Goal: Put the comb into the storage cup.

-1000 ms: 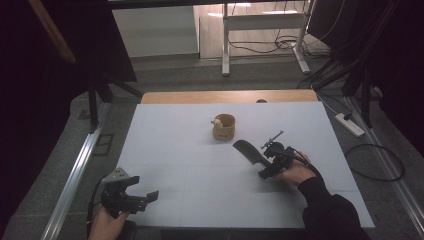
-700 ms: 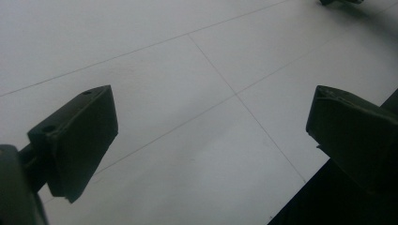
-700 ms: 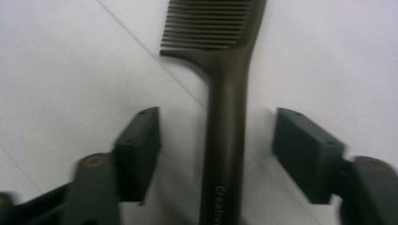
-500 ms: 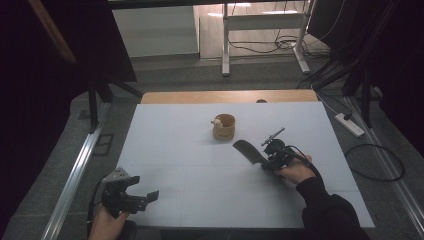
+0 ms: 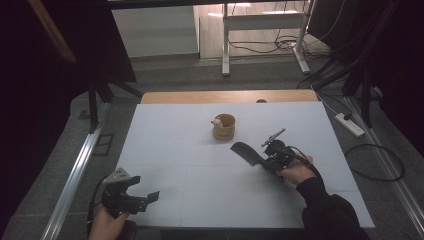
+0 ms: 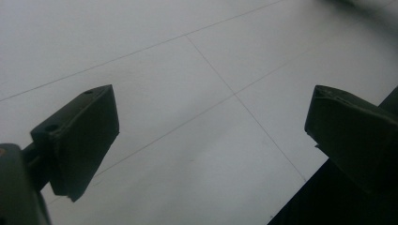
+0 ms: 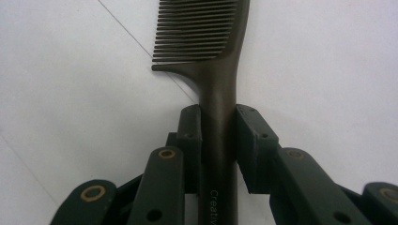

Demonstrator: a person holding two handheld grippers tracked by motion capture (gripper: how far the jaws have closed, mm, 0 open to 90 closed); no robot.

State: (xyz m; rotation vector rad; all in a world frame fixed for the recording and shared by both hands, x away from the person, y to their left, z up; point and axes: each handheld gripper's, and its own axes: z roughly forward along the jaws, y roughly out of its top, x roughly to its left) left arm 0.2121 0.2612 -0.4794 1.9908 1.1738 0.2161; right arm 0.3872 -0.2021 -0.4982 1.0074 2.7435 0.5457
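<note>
White table top (image 5: 200,200) is filling mid-frame in the high view, right gripper (image 7: 218,123) is closing both pads on the comb (image 7: 211,42) handle right of center, left gripper (image 5: 131,196) idling agape lower left; lifting level is looking safest.

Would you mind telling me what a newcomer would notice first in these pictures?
The dark comb stands out first: the right hand-held gripper has just closed on its handle, right of the white table's centre. Behind it stands a small wooden cup. The left hand-held gripper rests open at the near left corner.
</note>
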